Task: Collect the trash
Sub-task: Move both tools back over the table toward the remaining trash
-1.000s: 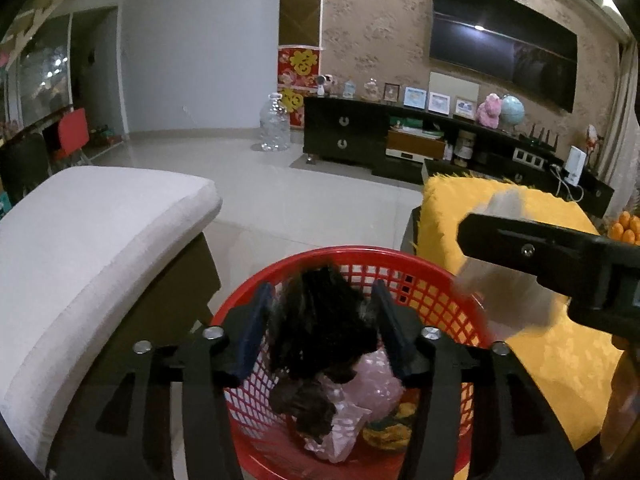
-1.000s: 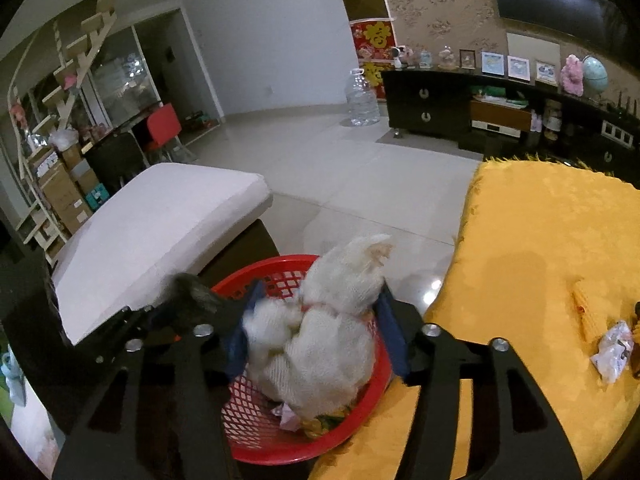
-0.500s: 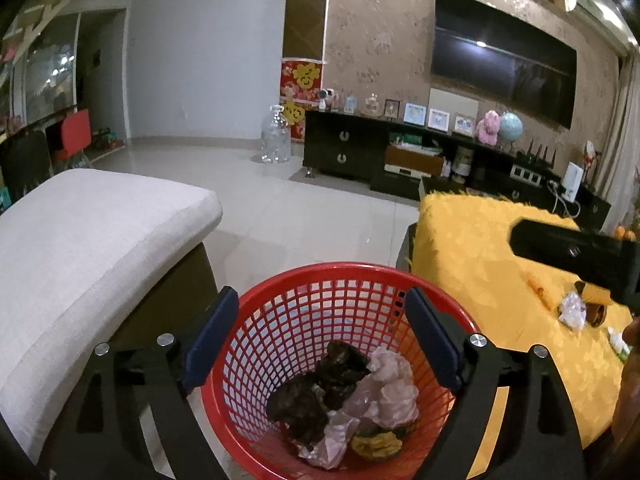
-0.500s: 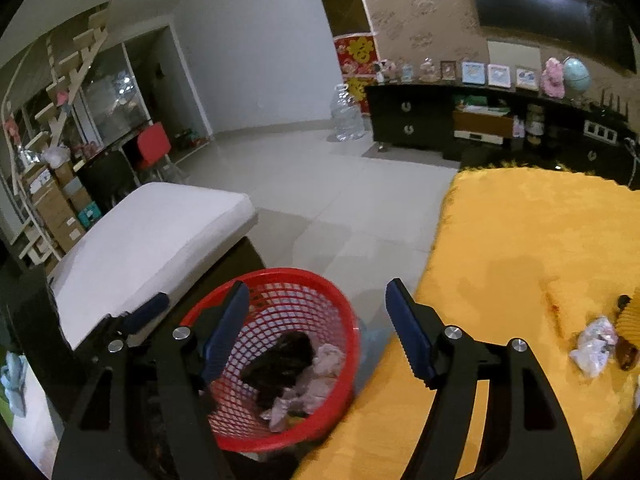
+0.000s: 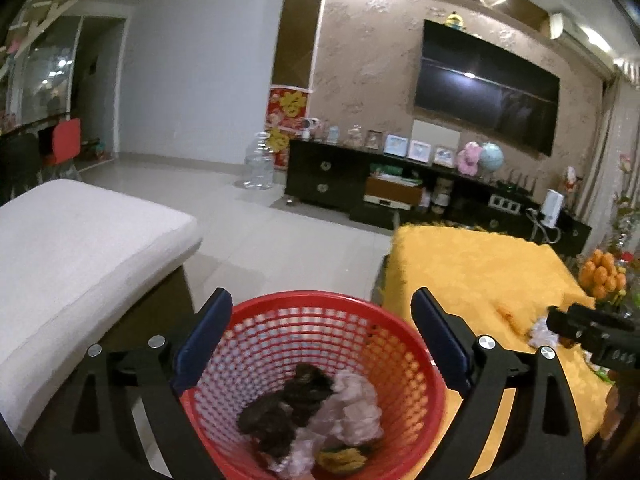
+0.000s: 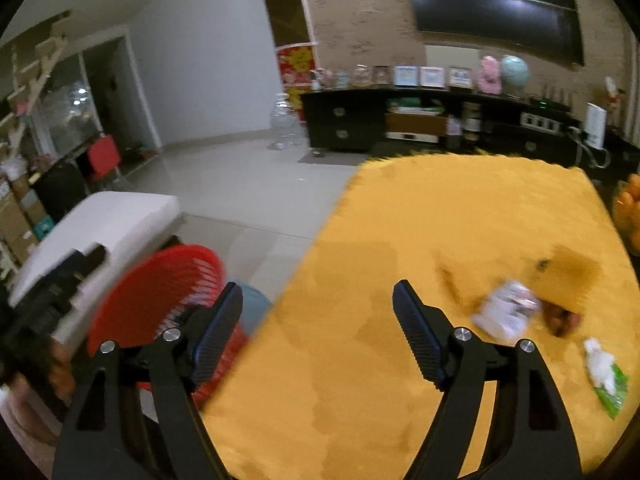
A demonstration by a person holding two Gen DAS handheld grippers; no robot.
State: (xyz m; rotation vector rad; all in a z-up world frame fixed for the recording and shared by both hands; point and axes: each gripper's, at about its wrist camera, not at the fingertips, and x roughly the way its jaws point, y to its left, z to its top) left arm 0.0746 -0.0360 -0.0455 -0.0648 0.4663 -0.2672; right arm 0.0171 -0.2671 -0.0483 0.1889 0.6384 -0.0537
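While my left gripper is hovering over the red basket, its jaws are standing spread, having just been opening, with nothing between them. Dark and pale crumpled trash is lying in the basket's bottom. My right gripper is hanging over the yellow-covered surface, jaws also just widening and gripping nothing. A crumpled white wrapper and a white-and-green scrap are lying on the surface, right of those jaws.

Home living room: wall television, sofa
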